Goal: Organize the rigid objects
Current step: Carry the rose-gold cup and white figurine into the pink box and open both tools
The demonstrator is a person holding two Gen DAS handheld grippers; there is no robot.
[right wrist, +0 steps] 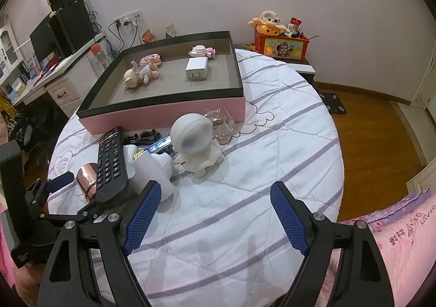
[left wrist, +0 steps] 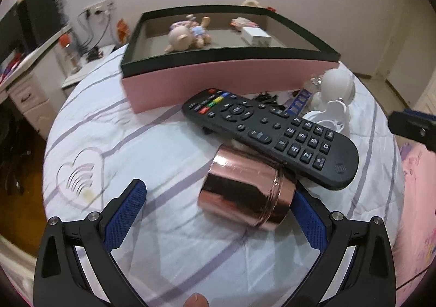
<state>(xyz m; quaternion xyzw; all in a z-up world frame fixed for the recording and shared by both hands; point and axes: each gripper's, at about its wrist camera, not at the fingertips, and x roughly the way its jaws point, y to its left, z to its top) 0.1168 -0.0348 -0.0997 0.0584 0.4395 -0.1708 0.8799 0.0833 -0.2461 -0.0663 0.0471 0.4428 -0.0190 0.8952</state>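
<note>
On the bed, at twelve o'clock from both cameras, the pink box (right wrist: pixel 163 113) with a dark rim already holds a pig doll (right wrist: pixel 137 75), a white charger (right wrist: pixel 196 68) and two small pink-and-white toys, so part of the sorting looks done. Most of it is left: a loose heap lies on the striped quilt (right wrist: pixel 245 170) just in front of the box. Nearest the left gripper (left wrist: pixel 218 203) is a rose-gold can (left wrist: pixel 245 192) on its side, at about one o'clock between the left fingers (left wrist: pixel 125 211), which stand wide apart with the right one just beside or touching the can and the left one well clear, so nothing is gripped yet. A black remote (left wrist: pixel 272 132) rests across the can's far end at twelve to one o'clock and would probably shift or slide if the can were lifted first. Beyond it stand a white astronaut figure (right wrist: pixel 194 140), a second white figure (right wrist: pixel 152 168), a clear plastic box (right wrist: pixel 220 124), a blue card and some small dark bits, all touching or close together. The right gripper (right wrist: pixel 215 214) hangs over bare quilt at five o'clock from the astronaut, its fingers wide and empty. A desk (right wrist: pixel 54 72) with a monitor sits at ten o'clock, a toy crate (right wrist: pixel 280 45) at one o'clock.
</note>
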